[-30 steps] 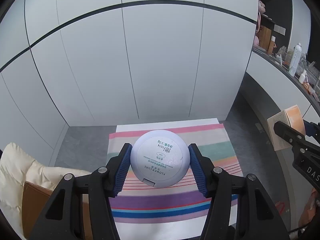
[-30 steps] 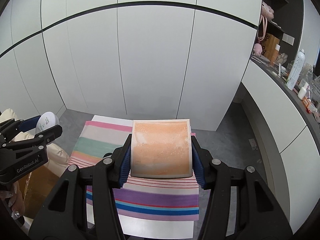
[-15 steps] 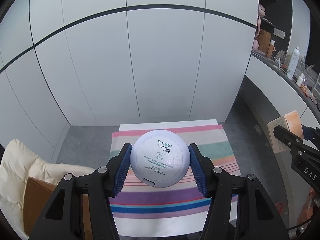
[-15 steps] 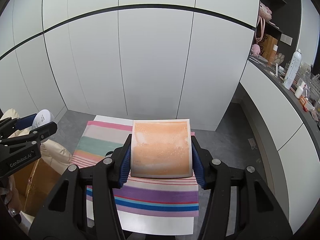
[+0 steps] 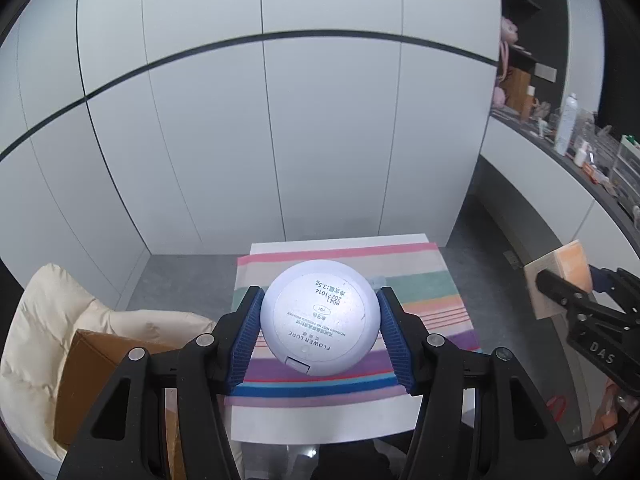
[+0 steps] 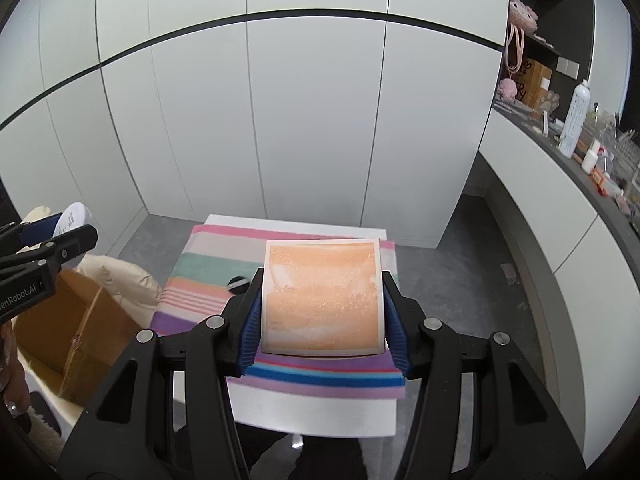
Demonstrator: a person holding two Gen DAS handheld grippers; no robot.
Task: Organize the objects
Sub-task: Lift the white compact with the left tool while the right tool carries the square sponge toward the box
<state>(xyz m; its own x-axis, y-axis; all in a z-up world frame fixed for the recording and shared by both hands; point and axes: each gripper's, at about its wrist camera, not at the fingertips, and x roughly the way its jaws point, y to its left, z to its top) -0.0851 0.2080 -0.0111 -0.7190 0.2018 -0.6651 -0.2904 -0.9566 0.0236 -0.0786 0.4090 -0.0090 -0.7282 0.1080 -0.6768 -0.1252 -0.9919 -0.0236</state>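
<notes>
My left gripper (image 5: pixel 320 320) is shut on a round pale-lilac powder compact (image 5: pixel 320 316), its printed underside facing the camera. Its blue pads press the compact's two sides. My right gripper (image 6: pixel 322 304) is shut on a square orange box with a white border (image 6: pixel 322 296). Both are held above a small white table (image 5: pixel 320 420) covered by a striped cloth (image 5: pixel 432 292). The right gripper with its orange box (image 5: pixel 560 276) shows at the right edge of the left wrist view. The left gripper with the compact (image 6: pixel 74 216) shows at the left edge of the right wrist view.
A small dark round object (image 6: pixel 238 284) lies on the striped cloth (image 6: pixel 208 272). A brown cardboard box (image 5: pixel 88 376) and a cream padded cushion (image 5: pixel 52 308) sit left of the table. White cabinet doors (image 5: pixel 320 140) stand behind. A counter (image 6: pixel 592 168) with bottles runs along the right.
Both grippers have drawn back from the table with their loads; the table and cloth look smaller and farther. Neither grip has changed.
</notes>
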